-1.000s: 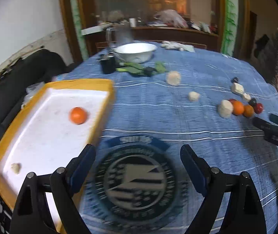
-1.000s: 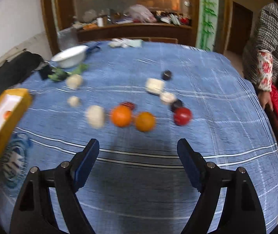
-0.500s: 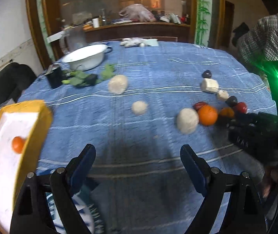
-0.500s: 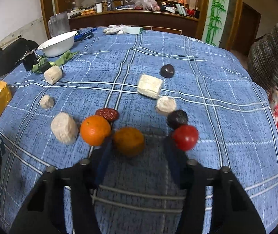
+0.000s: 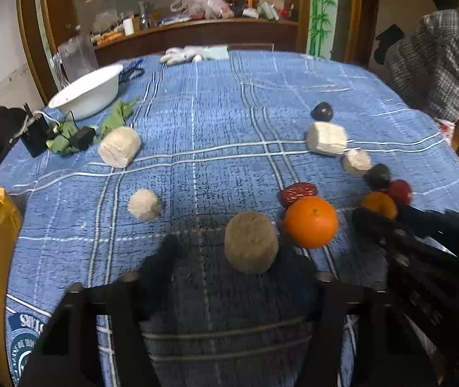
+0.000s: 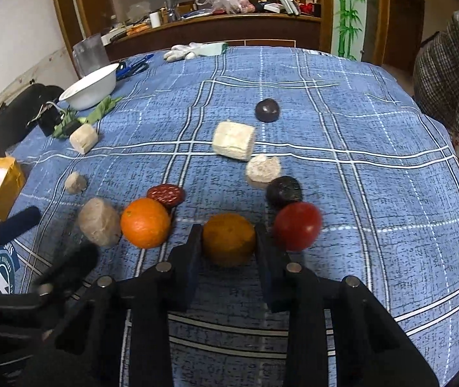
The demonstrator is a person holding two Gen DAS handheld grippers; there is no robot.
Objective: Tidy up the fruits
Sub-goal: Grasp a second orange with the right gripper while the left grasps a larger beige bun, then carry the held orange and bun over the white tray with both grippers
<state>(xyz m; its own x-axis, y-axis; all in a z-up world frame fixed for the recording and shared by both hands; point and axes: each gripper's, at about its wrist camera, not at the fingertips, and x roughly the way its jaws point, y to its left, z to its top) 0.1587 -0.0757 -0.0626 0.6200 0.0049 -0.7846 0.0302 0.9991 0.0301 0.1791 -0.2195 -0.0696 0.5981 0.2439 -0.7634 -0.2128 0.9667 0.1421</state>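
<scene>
Right gripper (image 6: pixel 229 238) pinches the dull orange (image 6: pixel 229 238), jaws just closing. Left gripper (image 5: pixel 229 258), jaws narrowing, straddles the beige lump (image 5: pixel 250 241) left of it; contact unclear.

A dull orange mandarin (image 6: pixel 229 238) sits on the worktop (image 6: pixel 374 193) between a brighter orange (image 6: pixel 145 222) and a red tomato (image 6: pixel 297 225); a wrinkled red date (image 6: pixel 166 194) lies behind.

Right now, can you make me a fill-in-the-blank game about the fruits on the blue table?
1. The right gripper is closed on a dull ____ fruit.
2. The shiny red tomato sits to the ____ of that fruit in the right wrist view.
3. The left gripper reaches around a beige ____-shaped chunk.
4. The white enamel bowl sits on a blue checked ____.

Missing words: orange; right; cylinder; tablecloth
</scene>
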